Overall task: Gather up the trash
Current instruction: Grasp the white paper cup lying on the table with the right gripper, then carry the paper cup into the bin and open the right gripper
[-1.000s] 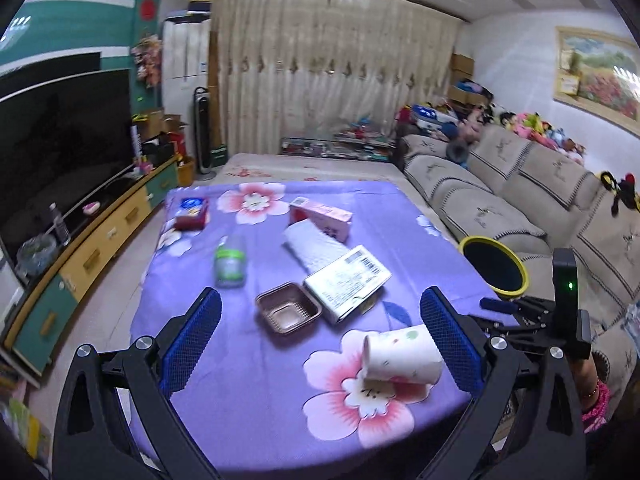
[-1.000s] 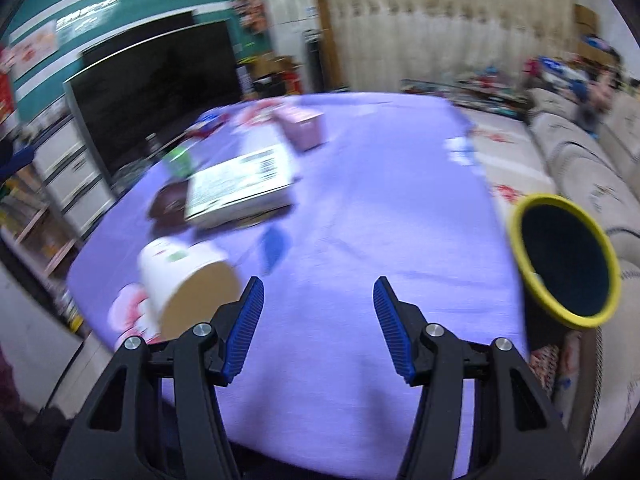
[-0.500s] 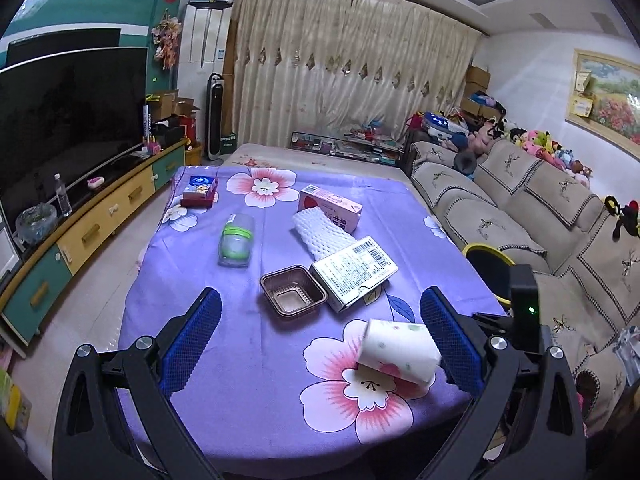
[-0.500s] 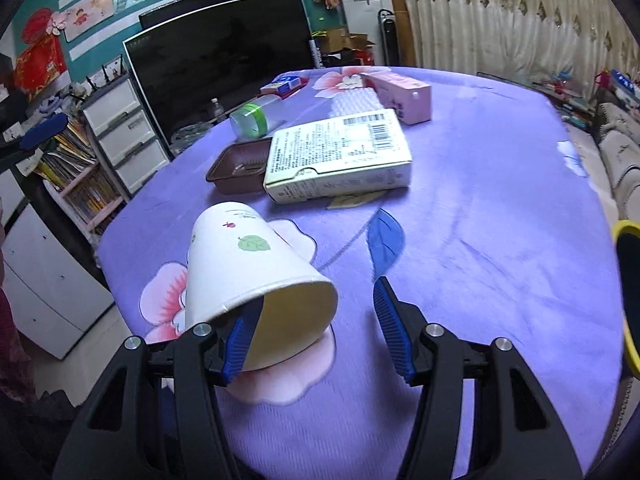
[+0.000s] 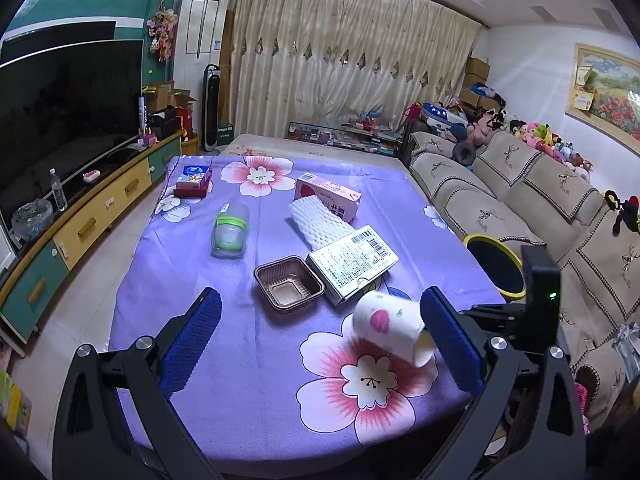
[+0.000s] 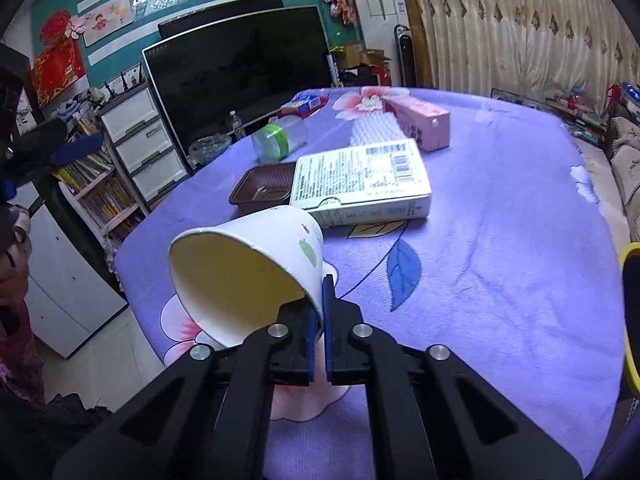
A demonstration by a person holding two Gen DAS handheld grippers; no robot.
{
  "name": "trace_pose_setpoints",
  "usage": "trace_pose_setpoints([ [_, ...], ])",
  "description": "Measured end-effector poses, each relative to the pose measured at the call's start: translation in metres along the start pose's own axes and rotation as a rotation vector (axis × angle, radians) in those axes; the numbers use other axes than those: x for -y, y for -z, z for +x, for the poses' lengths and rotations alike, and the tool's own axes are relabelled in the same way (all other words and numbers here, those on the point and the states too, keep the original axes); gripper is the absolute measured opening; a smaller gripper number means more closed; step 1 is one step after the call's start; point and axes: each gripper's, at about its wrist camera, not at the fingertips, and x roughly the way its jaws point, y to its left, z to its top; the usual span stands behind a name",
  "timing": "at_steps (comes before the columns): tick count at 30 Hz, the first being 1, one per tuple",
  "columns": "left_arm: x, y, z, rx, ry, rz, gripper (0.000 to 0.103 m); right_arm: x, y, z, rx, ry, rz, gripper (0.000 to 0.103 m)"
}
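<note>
A purple floral tablecloth (image 5: 248, 344) covers a table scattered with trash. The landmark here is a white paper cup (image 6: 248, 268) lying on its side near the table's front edge, over a large pink flower print. The right gripper (image 6: 319, 320) has its two blue-padded fingers pressed together on the cup's rim, one finger inside the mouth and one outside against the wall. Pinching the thin rim likely makes sense because the cup's body is too wide and soft to squeeze without crushing. The cup's open mouth faces the right wrist camera, and its base seems tilted up off the cloth, though that cannot be told for certain.

The left gripper (image 5: 320, 336) hangs above the near edge of the table with its fingers spread wide and holding nothing. It seems to be waiting its turn.

Just behind the cup lies a flat white carton with a barcode (image 5: 352, 266), touching a brown plastic tray (image 5: 289, 283) on its left. Farther behind are a white foam net sleeve (image 5: 320, 222), a pink box (image 5: 328, 196) and a clear jar with a green band (image 5: 231, 231). To the cup's right, off the table's edge, stands a dark bin with a yellow rim (image 5: 496, 264), the likely destination.

Compared with half a second ago, the right gripper's fingers, then spread apart around the cup's mouth, have closed onto the rim, and the cup has turned slightly.
</note>
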Motion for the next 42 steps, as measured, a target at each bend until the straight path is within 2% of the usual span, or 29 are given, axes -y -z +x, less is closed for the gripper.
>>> trace_pose_setpoints([
  [5,0.004,0.003,0.008,-0.016,0.012,0.013,0.098,0.012,-0.001,-0.026,0.054,0.043,0.034,0.003],
  [9,0.011,0.004,0.017,-0.031,0.020,0.033,0.098,0.041,-0.002,-0.053,0.108,0.125,0.107,0.003],
  [11,0.012,0.005,0.022,-0.036,0.027,0.040,0.098,0.064,-0.002,-0.066,0.133,0.195,0.159,0.003],
  [16,0.019,0.003,0.036,-0.047,0.054,0.066,0.098,0.144,0.008,-0.099,0.164,0.436,0.355,0.003],
  [18,0.021,0.003,0.044,-0.051,0.068,0.084,0.098,0.181,0.014,-0.107,0.151,0.544,0.433,0.004],
  [23,0.033,-0.001,0.070,-0.077,0.095,0.150,0.098,0.255,0.024,-0.106,0.085,0.721,0.567,0.006],
  [30,0.046,-0.012,0.112,-0.127,0.135,0.229,0.098,0.315,0.037,-0.088,0.006,0.808,0.666,0.006],
  [31,0.049,-0.014,0.119,-0.135,0.141,0.250,0.098,0.322,0.040,-0.087,0.000,0.812,0.678,0.011],
  [34,0.052,-0.017,0.134,-0.149,0.155,0.289,0.098,0.336,0.043,-0.086,-0.010,0.827,0.720,0.046],
  [35,0.052,-0.018,0.137,-0.153,0.160,0.297,0.098,0.337,0.044,-0.086,-0.004,0.825,0.724,0.050],
  [39,0.054,-0.023,0.156,-0.165,0.169,0.340,0.098,0.333,0.044,-0.089,0.008,0.814,0.714,0.050],
  [42,0.053,-0.029,0.172,-0.172,0.167,0.384,0.098,0.317,0.038,-0.088,0.010,0.792,0.683,0.051],
])
